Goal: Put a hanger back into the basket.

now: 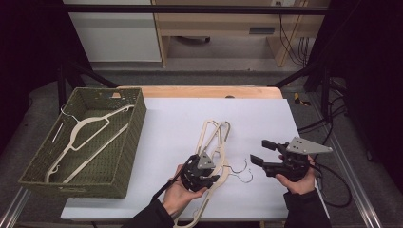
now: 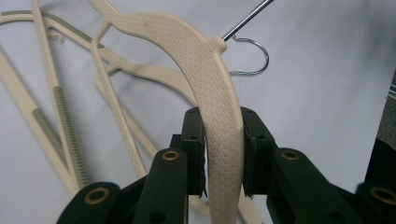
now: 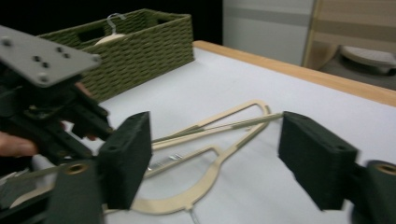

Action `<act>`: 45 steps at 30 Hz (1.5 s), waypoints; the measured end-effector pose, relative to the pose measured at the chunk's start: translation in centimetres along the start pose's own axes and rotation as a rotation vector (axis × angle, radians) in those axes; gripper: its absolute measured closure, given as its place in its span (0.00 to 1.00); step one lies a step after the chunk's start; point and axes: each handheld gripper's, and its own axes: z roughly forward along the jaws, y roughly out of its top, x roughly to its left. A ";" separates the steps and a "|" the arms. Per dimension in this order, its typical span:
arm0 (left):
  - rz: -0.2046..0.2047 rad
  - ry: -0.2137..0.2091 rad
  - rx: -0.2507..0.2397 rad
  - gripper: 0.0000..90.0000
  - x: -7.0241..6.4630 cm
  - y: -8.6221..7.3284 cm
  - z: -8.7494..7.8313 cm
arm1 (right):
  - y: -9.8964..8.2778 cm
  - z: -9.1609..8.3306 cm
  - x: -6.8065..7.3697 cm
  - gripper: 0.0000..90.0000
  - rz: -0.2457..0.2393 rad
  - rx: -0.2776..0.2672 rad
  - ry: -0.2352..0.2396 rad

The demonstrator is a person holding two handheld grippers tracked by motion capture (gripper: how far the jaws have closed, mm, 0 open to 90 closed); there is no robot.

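Observation:
My left gripper (image 1: 209,179) is shut on the textured shoulder of a cream hanger (image 2: 212,93), near its neck. In the left gripper view the pads (image 2: 194,154) press on both sides of it, and its wire hook (image 2: 252,56) curls just beyond. More cream hangers (image 1: 215,135) lie tangled on the white table top, partly under the held one. To the right, my right gripper (image 1: 263,152) stands open above the table with nothing between its jaws. In the right gripper view the gripper (image 3: 215,158) faces the hangers (image 3: 219,126) and the left gripper (image 3: 51,107).
A green woven basket (image 1: 128,142) stands at the left of the table with a cream hanger (image 1: 83,130) lying in it. The white table top (image 1: 180,114) ends in a wooden edge (image 1: 209,91) at the back. Cables trail off to the right.

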 end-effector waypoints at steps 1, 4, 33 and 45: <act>-0.006 0.003 -0.007 0.83 0.1 0.0 -0.2 | -0.1 -0.1 -0.2 0.23 0.004 -0.006 -0.017; -0.015 0.016 -0.022 0.84 0.5 -0.2 -1.2 | -0.3 -0.2 -0.5 0.19 0.020 -0.011 -0.046; -0.227 0.180 -0.113 0.95 6.8 -1.9 -7.0 | -2.3 1.3 -1.7 0.09 0.055 0.080 -0.106; -0.157 0.145 -0.189 0.95 6.7 -0.7 -11.2 | -2.3 1.0 -1.6 0.06 0.056 0.074 -0.113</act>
